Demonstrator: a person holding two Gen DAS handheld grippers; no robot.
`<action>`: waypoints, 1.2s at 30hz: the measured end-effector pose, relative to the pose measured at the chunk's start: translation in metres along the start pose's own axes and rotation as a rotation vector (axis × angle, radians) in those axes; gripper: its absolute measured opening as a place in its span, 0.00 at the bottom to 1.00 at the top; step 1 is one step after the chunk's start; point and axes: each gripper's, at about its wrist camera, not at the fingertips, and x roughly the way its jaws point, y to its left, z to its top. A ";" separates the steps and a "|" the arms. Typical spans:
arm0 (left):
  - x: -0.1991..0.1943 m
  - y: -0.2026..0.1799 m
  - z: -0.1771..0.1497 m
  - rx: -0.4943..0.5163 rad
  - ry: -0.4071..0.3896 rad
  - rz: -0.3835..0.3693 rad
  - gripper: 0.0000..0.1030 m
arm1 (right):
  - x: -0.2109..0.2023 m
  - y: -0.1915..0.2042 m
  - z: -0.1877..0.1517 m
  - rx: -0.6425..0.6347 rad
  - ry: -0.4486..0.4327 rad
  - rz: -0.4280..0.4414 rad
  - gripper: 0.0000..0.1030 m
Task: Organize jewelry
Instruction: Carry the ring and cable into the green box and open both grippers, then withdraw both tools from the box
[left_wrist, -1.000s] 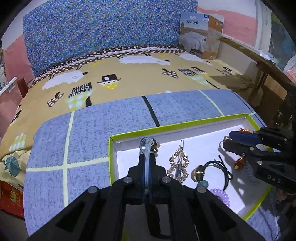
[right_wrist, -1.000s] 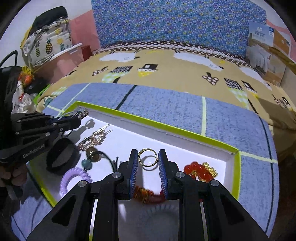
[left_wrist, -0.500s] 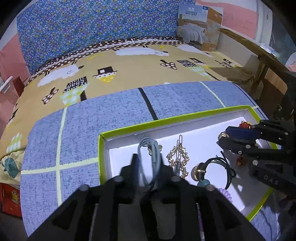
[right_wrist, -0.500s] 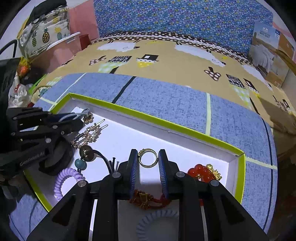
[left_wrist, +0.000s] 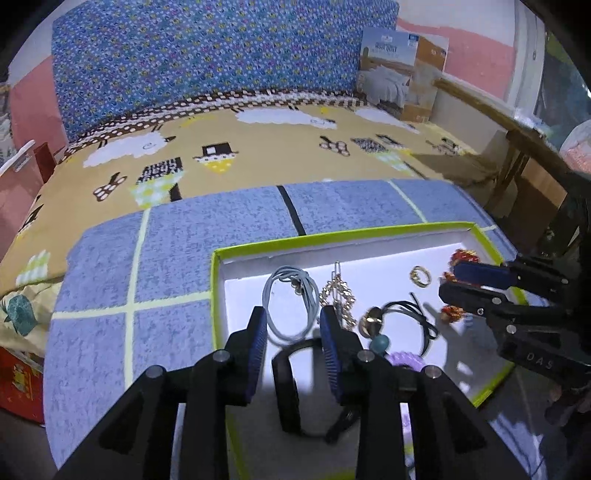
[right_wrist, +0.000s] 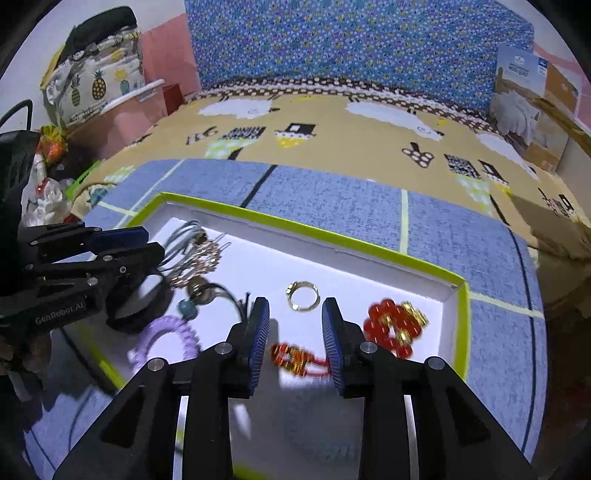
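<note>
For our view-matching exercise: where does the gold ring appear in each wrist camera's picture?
Left wrist: gold ring lies right of centre on the white tray floor, near the right gripper.
Right wrist: the ring lies centre, just beyond the blue fingers.
Shared landmark: the tray's green rim.

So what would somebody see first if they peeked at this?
Probably the shallow white box with the lime-green rim, sitting on the blue patchwork mat. Inside, the shiny red-and-gold bead bracelet glows near its right corner. A thin gold ring lies just ahead of the open right tool.
</note>
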 end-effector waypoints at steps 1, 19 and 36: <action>-0.007 0.000 -0.003 -0.005 -0.011 -0.004 0.30 | -0.005 0.000 -0.003 0.005 -0.007 0.001 0.30; -0.126 -0.044 -0.103 -0.051 -0.178 -0.004 0.31 | -0.136 0.035 -0.109 0.072 -0.189 -0.035 0.36; -0.171 -0.071 -0.173 -0.025 -0.201 0.036 0.31 | -0.181 0.072 -0.177 0.070 -0.235 -0.072 0.36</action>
